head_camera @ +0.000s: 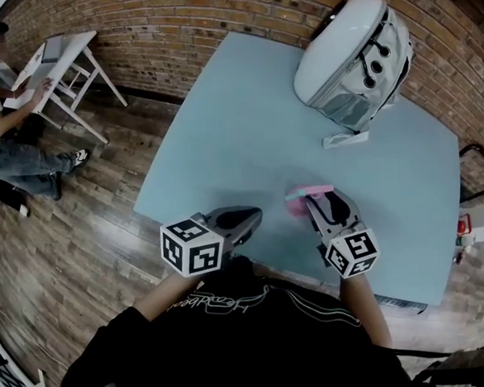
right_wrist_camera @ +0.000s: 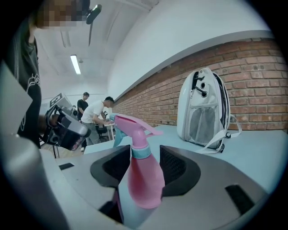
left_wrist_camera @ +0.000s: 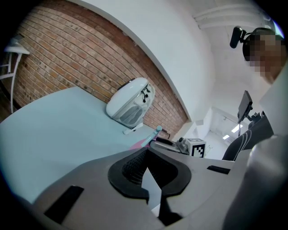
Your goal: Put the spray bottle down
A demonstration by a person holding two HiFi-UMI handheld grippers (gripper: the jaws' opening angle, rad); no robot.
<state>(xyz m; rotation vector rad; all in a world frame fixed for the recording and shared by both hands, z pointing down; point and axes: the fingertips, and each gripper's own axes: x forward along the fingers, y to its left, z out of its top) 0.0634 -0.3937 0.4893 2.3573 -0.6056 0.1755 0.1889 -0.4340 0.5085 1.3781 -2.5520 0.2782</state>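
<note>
Spray bottle [right_wrist_camera: 145, 184] stands upright between right gripper [right_wrist_camera: 144, 170] jaws, nozzle toward left gripper [head_camera: 245, 219].

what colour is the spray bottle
The spray bottle is pink with a teal collar, clearest in the right gripper view.

Flat, even light washes my pale blue table [head_camera: 244, 106], leaving only soft shadows. A ceiling strip lamp [right_wrist_camera: 75, 64] burns white in my right gripper view. All three views bow hard at the edges and darken in the corners, and the nearest foreground looks soft.
</note>
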